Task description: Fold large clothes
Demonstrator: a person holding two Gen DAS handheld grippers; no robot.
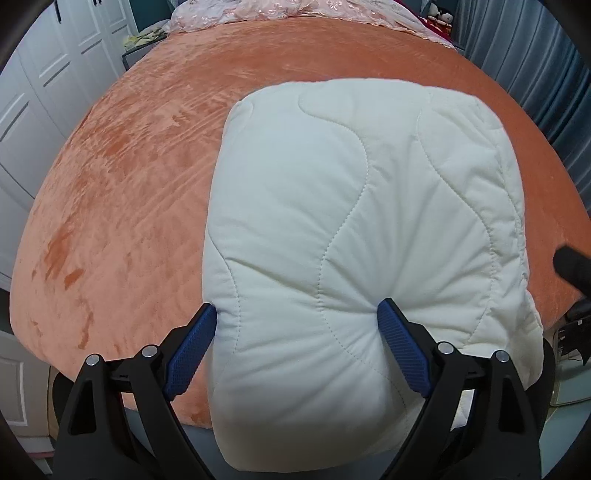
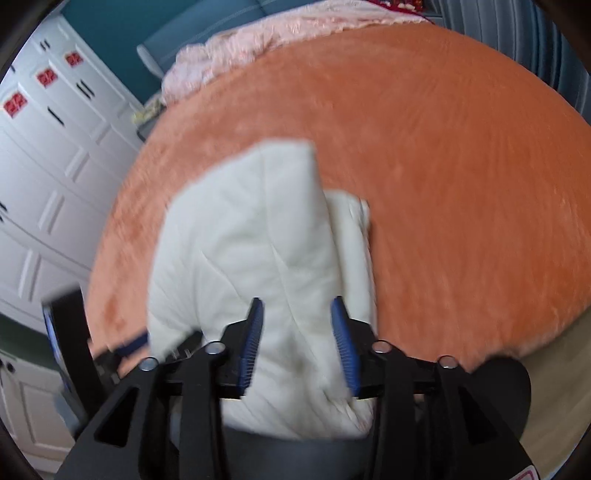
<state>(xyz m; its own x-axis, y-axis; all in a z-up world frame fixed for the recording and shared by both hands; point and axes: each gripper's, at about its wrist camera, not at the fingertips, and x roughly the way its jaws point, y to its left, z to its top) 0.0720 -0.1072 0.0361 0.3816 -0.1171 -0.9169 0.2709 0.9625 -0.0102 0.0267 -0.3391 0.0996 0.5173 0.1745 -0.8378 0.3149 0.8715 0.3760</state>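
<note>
On the near edge of the bed [image 1: 110,192], with its orange plush cover, lies a white quilted garment [image 1: 362,206], already folded into a thick rectangular bundle whose near end hangs a little past the edge. The left gripper [image 1: 297,325] has its jaws clenched wide on that near end: the blue pads press into both sides of the padding, and the fabric puckers in creases around the right-hand pad. In the right wrist view, which is blurred, the same garment [image 2: 255,251] shows as a stack of layers, an upper fold over a lower one that peeks out on the right. The right gripper [image 2: 297,332] straddles its near end with the jaws partly spread and released; the pads stand on either side of the cloth without visibly biting into it.

The garment looks soft, puffy and light for its bulk. It will likely compress under the pads and spring back when let go, and the layers may slide apart or unfold if lifted by one layer alone. My judgement is that the best hold is across the whole thickness at a folded edge or corner, both grippers apart along the same side, so that the stack moves as one.

No box, basket or other container appears in either view; crumpled pink bedding [image 1: 295,11] lies at the far end of the bed.
</note>
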